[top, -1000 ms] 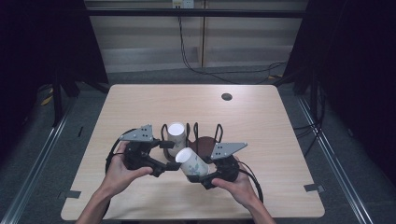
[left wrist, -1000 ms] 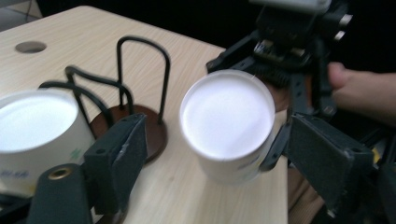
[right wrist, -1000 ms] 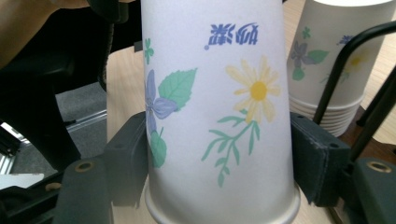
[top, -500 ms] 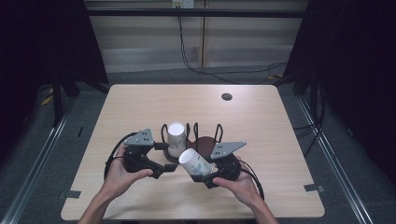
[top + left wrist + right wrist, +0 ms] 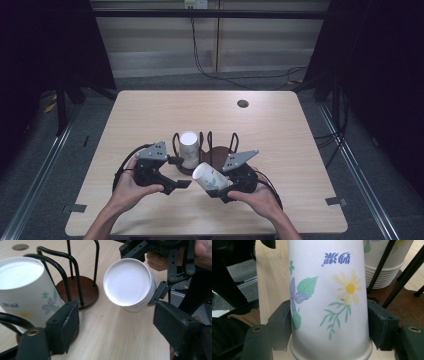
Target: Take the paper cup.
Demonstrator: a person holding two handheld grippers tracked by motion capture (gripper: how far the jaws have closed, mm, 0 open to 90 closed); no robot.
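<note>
A black wire cup rack on a round brown base (image 5: pixel 214 154) stands mid-table. A stack of flowered paper cups (image 5: pixel 188 145) sits upside down in its left loops, seen up close as cups (image 5: pixel 25 287). My right gripper (image 5: pixel 222 186) is shut on one flowered paper cup (image 5: pixel 209 178), tilted with its white bottom (image 5: pixel 127 282) toward the left gripper. The cup's wall (image 5: pixel 329 297) sits between the right gripper's (image 5: pixel 329 327) pads. My left gripper (image 5: pixel 178 172) is open just left of that cup, and nothing lies between the left gripper's (image 5: pixel 120 327) jaws.
A dark round grommet (image 5: pixel 243 103) sits in the tabletop at the far right. The rack's base (image 5: pixel 77 290) and wire loops (image 5: pixel 82 267) rise close ahead of the left gripper. Dark floor and cables surround the table (image 5: pixel 150 115).
The left gripper has shifted slightly toward the person and nearer the held cup. The right gripper and its cup have barely moved.
</note>
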